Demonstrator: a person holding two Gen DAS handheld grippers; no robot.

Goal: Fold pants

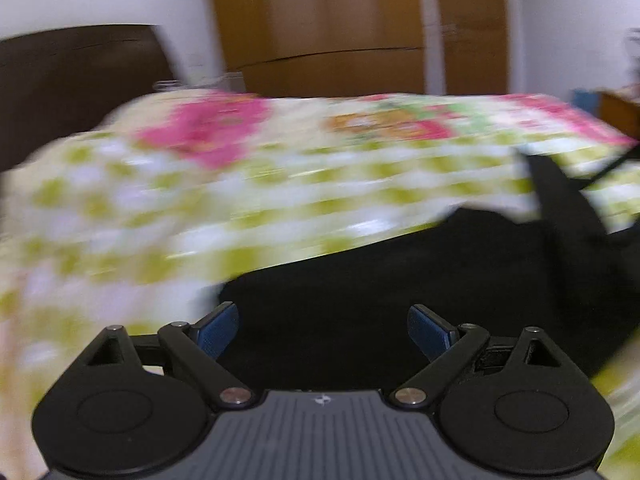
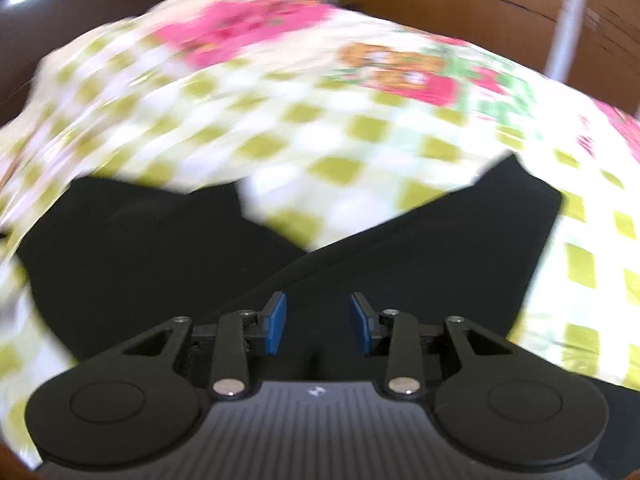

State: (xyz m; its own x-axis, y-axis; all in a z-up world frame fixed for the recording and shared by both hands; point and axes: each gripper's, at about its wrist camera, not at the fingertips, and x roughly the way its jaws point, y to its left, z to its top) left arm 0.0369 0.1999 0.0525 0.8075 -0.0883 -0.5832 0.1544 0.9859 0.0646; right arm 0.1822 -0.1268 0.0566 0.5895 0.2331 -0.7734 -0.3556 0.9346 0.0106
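Black pants (image 2: pixel 360 248) spread flat on a bed covered by a checked sheet (image 2: pixel 320 128) of white and yellow-green squares, with pink and orange printed patches toward the far edge

Seen from the right wrist: two dark panels meeting in a V, a wedge of sheet showing between them; left panel reaching toward the left edge of the bed, right panel ending in a square corner near the right edge. Near part of the garment hidden under the tool body, so waistband or hems not to be told apart

Right gripper (image 2: pixel 318 322) hanging over the black cloth just below the V, blue pads (image 2: pixel 276 322) set narrowly apart, nothing pinched between them; touching the cloth or clear of it, impossible to say

Left gripper (image 1: pixel 322 332) over the same pants (image 1: pixel 400 280), near their left border, blue pads (image 1: pixel 218 332) spread wide, gap showing only dark fabric beyond. Black strip (image 1: pixel 560 192) rising off the cloth at the right, blurred and cut by the frame edge, perhaps part of the garment, not to be identified

Both views smeared by motion blur; sheet pattern streaked, print details unreadable. Beyond the far edge of the bed: brown wooden cupboard (image 1: pixel 320 20), dark headboard (image 1: pixel 72 80) at left, white walls, all soft and bent by the fisheye
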